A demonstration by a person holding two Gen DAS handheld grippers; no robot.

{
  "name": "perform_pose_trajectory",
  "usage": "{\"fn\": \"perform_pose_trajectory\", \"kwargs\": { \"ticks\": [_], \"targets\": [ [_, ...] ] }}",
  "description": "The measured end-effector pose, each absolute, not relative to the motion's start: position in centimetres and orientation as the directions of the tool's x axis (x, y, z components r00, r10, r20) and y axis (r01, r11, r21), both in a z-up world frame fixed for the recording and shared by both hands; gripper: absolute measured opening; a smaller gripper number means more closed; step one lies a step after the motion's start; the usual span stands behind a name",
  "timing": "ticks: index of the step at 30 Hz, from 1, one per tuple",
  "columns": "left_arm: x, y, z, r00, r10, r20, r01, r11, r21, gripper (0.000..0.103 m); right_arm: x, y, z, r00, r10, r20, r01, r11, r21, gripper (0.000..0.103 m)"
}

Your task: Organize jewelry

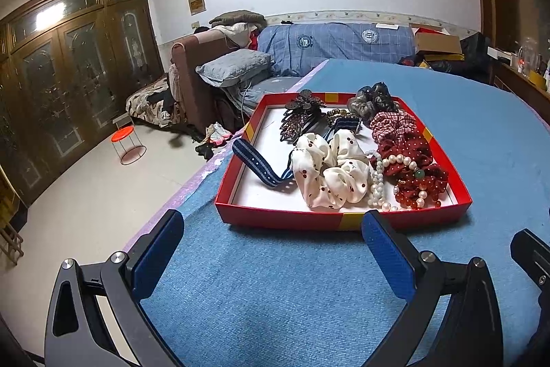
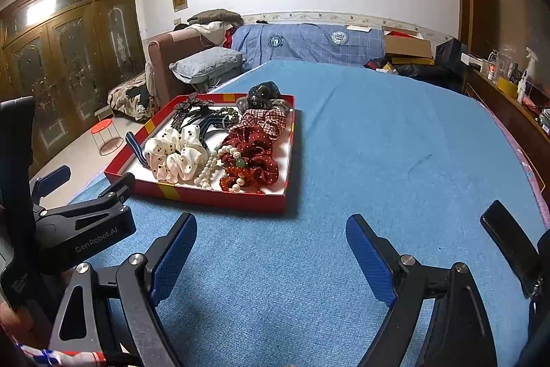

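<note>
I am holding both tools low over the blue cloth (image 2: 378, 133) at the near edge of the table, and neither is carrying anything. The left gripper (image 1: 271, 250) is standing with its blue pads spread wide, pointing straight at the near wall of the red box (image 1: 275, 219). The right gripper (image 2: 271, 250) is gaping just as wide over bare cloth, to the right of the box.

Just beyond the left tool, all the pieces I can see are sitting inside that shallow box, none on the cloth. At its near right, a pearl strand (image 1: 378, 181) and red beads (image 1: 419, 195) are lying tangled against a dark red dotted scrunchie (image 1: 409, 153). A cream dotted scrunchie (image 1: 330, 171) is filling the near middle, with a navy headband (image 1: 254, 160) arching off to its left. Farther back are a checked scrunchie (image 1: 392, 122), dark hair clips (image 1: 302, 116) and a grey scrunchie (image 1: 371, 98).

The heap is loose and overlapping, which would fit things gathered into the box as well as things waiting to be sorted out of it.
</note>
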State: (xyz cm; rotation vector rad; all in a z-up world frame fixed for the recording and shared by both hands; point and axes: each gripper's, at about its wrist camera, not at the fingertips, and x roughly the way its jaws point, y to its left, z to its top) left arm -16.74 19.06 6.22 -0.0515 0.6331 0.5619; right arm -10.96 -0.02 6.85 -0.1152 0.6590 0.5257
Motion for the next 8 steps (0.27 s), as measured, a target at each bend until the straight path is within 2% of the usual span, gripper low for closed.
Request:
{"fn": "perform_pose_trajectory", "kwargs": {
  "ticks": [8],
  "targets": [
    [-17.7, 17.8, 6.6, 0.673, 0.547, -0.497, -0.523, 0.828, 0.203, 0.103, -10.8, -0.5, 6.9, 0.675, 0.42, -0.607, -0.477, 0.875, 0.075, 0.092]
  ]
}}
